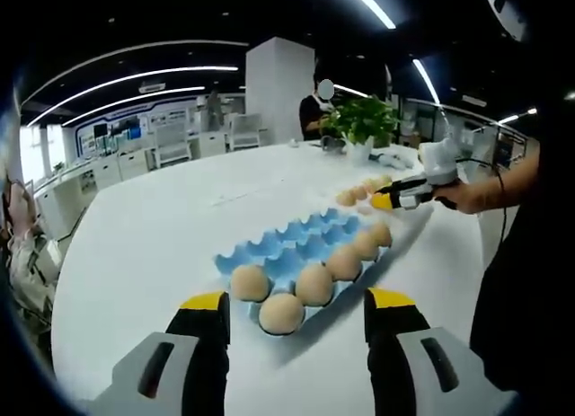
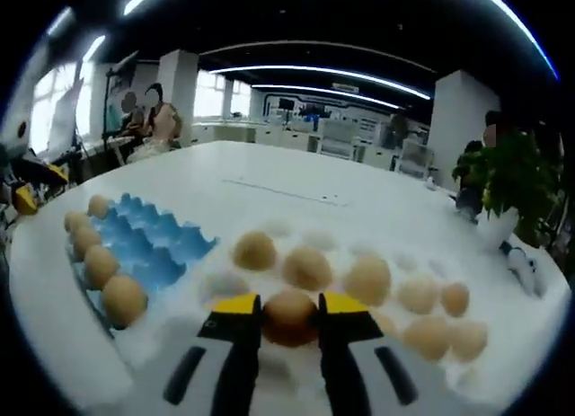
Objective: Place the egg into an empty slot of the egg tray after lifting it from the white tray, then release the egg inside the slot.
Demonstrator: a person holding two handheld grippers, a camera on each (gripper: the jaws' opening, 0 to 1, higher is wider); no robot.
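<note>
Right gripper (image 2: 289, 319) jaws clamp egg (image 2: 289, 315) above white tray (image 2: 377, 254). Left gripper (image 1: 296, 313) jaws wide apart, empty, near blue egg tray (image 1: 296, 247) edge; its far cups free.

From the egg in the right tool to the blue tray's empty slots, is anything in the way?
Nothing visible blocks it. The right tool is closed on an egg over the white tray; the blue egg tray lies alongside, its empty slots open, with bare table between.

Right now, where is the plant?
In the left gripper view, the plant stands at the table's far edge, beyond the blue egg tray, beside a person.
</note>
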